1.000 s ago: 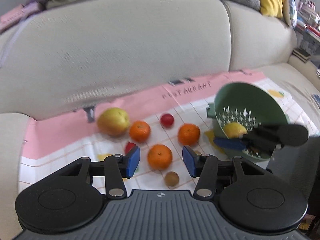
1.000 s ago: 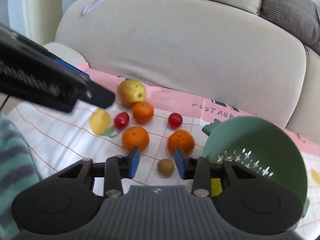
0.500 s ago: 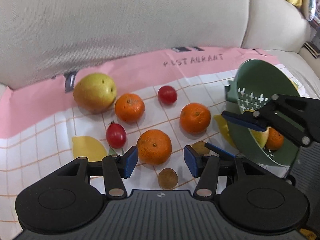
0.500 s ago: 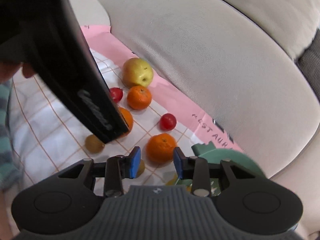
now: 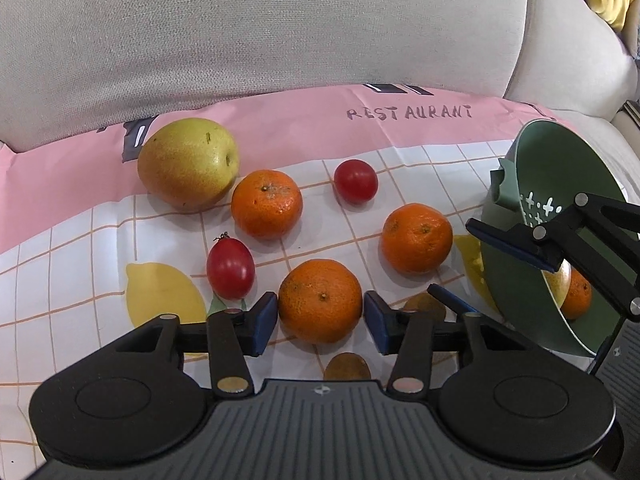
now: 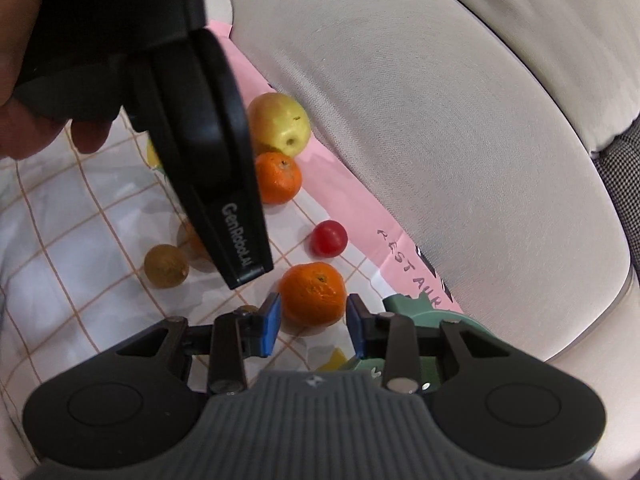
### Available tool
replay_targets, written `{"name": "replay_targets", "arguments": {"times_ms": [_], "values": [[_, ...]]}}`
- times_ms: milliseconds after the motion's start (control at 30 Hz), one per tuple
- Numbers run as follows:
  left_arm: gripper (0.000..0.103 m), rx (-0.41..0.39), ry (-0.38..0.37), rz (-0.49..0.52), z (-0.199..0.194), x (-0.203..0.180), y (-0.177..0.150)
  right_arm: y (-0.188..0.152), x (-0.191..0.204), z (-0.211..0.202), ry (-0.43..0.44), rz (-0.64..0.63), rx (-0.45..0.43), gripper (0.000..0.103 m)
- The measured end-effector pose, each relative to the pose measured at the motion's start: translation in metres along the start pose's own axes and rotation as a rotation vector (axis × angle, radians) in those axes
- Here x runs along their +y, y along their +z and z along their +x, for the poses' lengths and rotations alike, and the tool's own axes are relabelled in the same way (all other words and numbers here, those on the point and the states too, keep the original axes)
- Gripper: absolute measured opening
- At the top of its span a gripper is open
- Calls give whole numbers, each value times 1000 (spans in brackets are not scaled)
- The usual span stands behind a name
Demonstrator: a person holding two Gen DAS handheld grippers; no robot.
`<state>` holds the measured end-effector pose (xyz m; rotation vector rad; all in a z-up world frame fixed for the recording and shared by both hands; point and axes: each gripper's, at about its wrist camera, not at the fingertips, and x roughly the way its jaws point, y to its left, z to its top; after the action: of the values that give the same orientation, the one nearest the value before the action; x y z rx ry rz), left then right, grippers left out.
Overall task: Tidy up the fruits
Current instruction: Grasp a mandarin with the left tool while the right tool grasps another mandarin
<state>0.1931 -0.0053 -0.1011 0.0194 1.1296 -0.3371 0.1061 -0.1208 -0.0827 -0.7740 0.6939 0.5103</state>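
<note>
Left wrist view. Left gripper (image 5: pixel 320 322) has its jaws spread, one blue pad on each side of the near mandarin (image 5: pixel 320 300); narrow gaps show on both sides, so no firm contact can be confirmed. The fruit lies on a pink-and-checked cloth (image 5: pixel 80 240) spread over the sofa seat. Further back: a yellow-green pear (image 5: pixel 188 164) just beside a second mandarin (image 5: pixel 267 203), a round cherry tomato (image 5: pixel 356 181), an oblong red tomato (image 5: pixel 230 268), and a third mandarin (image 5: pixel 417 238) to the right. Two small brown kiwis: one (image 5: pixel 346 366) just ahead of the gripper body, the other (image 5: pixel 425 306) partly hidden behind the right finger. At right, a green colander (image 5: pixel 560 184) sits tilted, holding a yellowish fruit and one orange fruit (image 5: pixel 578 292), both partly hidden. The right gripper (image 5: pixel 480 268) reaches in from the right in front of the colander, its fingers apart.

Right wrist view. Right gripper (image 6: pixel 313 324) has its jaws spread, flanking a mandarin (image 6: pixel 313 299) that lies on the cloth; whether the pads touch it cannot be told. The colander rim (image 6: pixel 420 312) shows just right of the right finger. The left gripper's black body (image 6: pixel 208 152) crosses the upper left, held by a hand (image 6: pixel 40 128), and covers part of the fruit. Pear (image 6: pixel 280 122), a mandarin (image 6: pixel 278 178), cherry tomato (image 6: pixel 329 239) and one kiwi (image 6: pixel 166 266) show around it.
</note>
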Motion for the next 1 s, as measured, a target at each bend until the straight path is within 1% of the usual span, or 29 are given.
{"name": "replay_targets", "arguments": {"times_ms": [233,400,500,567,767,867,1000], "values": [[51,-31,-7,-28,-12,6,-5,3,8,1,-27,-43,24,31],[51,-81,2,-97,-32,18,-6,7,13,4,-27,-85,35,32],[51,-117,7,-135,-44,24,-4,12,14,9,-40,-100,68,32],[51,-141,2,-153,-52,27,-3,16,13,12,-32,-100,92,34],[51,-179,-12,-180,-66,32,-2,25,13,26,-31,-101,150,45],[51,-185,-10,-185,-69,32,-1,26,15,35,-38,-111,180,45],[51,-192,-8,-184,-71,31,-2,26,13,41,-33,-103,184,43]]}}
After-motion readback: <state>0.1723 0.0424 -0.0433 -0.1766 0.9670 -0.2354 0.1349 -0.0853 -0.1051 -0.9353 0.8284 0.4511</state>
